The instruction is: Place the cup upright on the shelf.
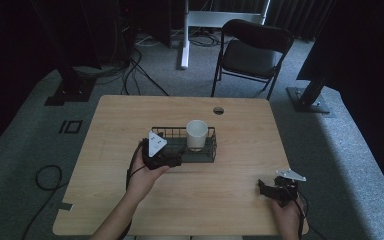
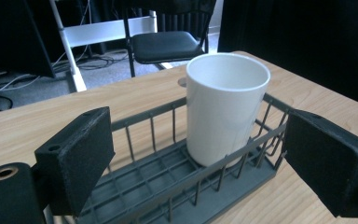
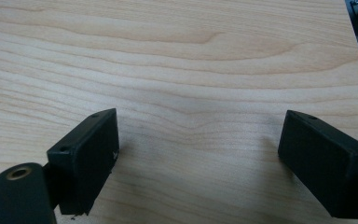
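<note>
Left gripper [image 2: 200, 163] jaws wide apart at the basket's [image 2: 168, 163] end, gripping nothing, white cup [image 2: 226, 107] upright inside, right gripper [image 3: 200, 158] well right of basket, spread wide over bare table [image 3: 191, 60]

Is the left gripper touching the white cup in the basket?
Apart. In the left gripper view the left gripper stands open, and the white cup stands farther off in the basket, clear of both jaws.

Dim high view, dark surroundings; gripper views brighter, soft.
</note>
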`<state>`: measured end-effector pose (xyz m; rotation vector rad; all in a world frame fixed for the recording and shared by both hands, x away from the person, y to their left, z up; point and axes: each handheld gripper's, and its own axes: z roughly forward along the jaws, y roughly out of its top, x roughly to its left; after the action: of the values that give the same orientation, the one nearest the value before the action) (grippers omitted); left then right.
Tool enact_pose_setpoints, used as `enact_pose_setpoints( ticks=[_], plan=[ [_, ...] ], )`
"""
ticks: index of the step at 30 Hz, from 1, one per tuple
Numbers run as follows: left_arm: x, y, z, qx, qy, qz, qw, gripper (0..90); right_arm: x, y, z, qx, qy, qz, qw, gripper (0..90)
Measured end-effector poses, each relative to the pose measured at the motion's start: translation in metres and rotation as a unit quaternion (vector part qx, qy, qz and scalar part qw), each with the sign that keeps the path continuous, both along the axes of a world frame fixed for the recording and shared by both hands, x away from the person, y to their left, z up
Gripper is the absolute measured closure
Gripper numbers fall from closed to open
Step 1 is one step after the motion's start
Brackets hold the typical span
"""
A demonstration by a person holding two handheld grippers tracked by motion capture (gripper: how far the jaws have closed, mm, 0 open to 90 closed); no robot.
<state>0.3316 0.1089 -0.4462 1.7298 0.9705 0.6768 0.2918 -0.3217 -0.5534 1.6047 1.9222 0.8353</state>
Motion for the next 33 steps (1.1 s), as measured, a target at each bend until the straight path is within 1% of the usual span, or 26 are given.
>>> enact_pose_setpoints(
  ticks=[4, 10, 14, 16, 18, 19, 20, 22, 24, 25, 27, 28, 29, 31, 33],
  plan=[
    [-0.005, 0.01, -0.001, -0.005, -0.001, 0.008, 1.0, 9.7, 0.0, 0.0, 0.0, 0.0, 0.0, 0.0, 1.0, 11.8],
    [-0.013, 0.028, -0.006, -0.003, 0.0, 0.023, 0.9997, 9.7, 0.0, 0.0, 0.0, 0.0, 0.001, 0.0, 1.0, 11.8],
    [-0.018, 0.041, -0.011, 0.0, 0.005, 0.033, 0.9995, 9.7, 0.0, 0.0, 0.0, 0.0, 0.001, 0.0, 1.0, 11.8],
    [-0.021, 0.047, -0.015, -0.005, 0.009, 0.04, 0.9992, 9.7, 0.0, 0.0, 0.0, 0.0, 0.001, 0.0, 1.0, 11.8],
    [-0.025, 0.054, -0.017, -0.002, 0.008, 0.04, 0.9992, 9.7, 0.0, 0.0, 0.0, 0.0, 0.001, 0.0, 1.0, 11.8],
    [-0.026, 0.057, -0.019, -0.002, 0.005, 0.045, 0.999, 9.7, 0.0, 0.0, 0.0, 0.0, 0.001, 0.0, 1.0, 11.8],
    [-0.028, 0.061, -0.022, -0.001, 0.007, 0.048, 0.9988, 9.7, 0.0, 0.0, 0.0, 0.0, 0.001, 0.0, 1.0, 11.8],
    [-0.03, 0.067, -0.026, -0.006, 0.013, 0.056, 0.9984, 9.7, 0.0, 0.0, 0.0, 0.0, 0.001, 0.0, 1.0, 11.8],
    [-0.032, 0.073, -0.031, -0.001, 0.02, 0.059, 0.9981, 9.7, 0.0, 0.0, 0.0, 0.0, 0.001, 0.0, 1.0, 11.8],
    [-0.033, 0.075, -0.034, -0.005, 0.024, 0.062, 0.9978, 9.7, 0.0, 0.0, 0.0, 0.0, 0.0, 0.001, 1.0, 11.8],
    [-0.034, 0.079, -0.04, -0.003, 0.03, 0.067, 0.9973, 9.7, 0.0, 0.0, 0.0, 0.0, 0.0, 0.0, 1.0, 11.8],
    [-0.035, 0.081, -0.043, -0.001, 0.034, 0.072, 0.9968, 9.7, 0.0, 0.0, 0.0, 0.0, 0.0, 0.001, 1.0, 11.8],
    [-0.036, 0.083, -0.046, -0.005, 0.038, 0.077, 0.9963, 9.7, 0.0, 0.0, 0.0, 0.0, 0.0, 0.0, 1.0, 11.8],
    [-0.037, 0.088, -0.053, -0.008, 0.052, 0.078, 0.9956, 9.7, 0.0, 0.0, 0.0, -0.001, 0.0, 0.001, 1.0, 11.8],
    [-0.037, 0.092, -0.059, 0.005, 0.061, 0.083, 0.9947, 9.7, 0.0, 0.0, 0.0, -0.001, 0.0, 0.001, 1.0, 11.8]
  ],
)
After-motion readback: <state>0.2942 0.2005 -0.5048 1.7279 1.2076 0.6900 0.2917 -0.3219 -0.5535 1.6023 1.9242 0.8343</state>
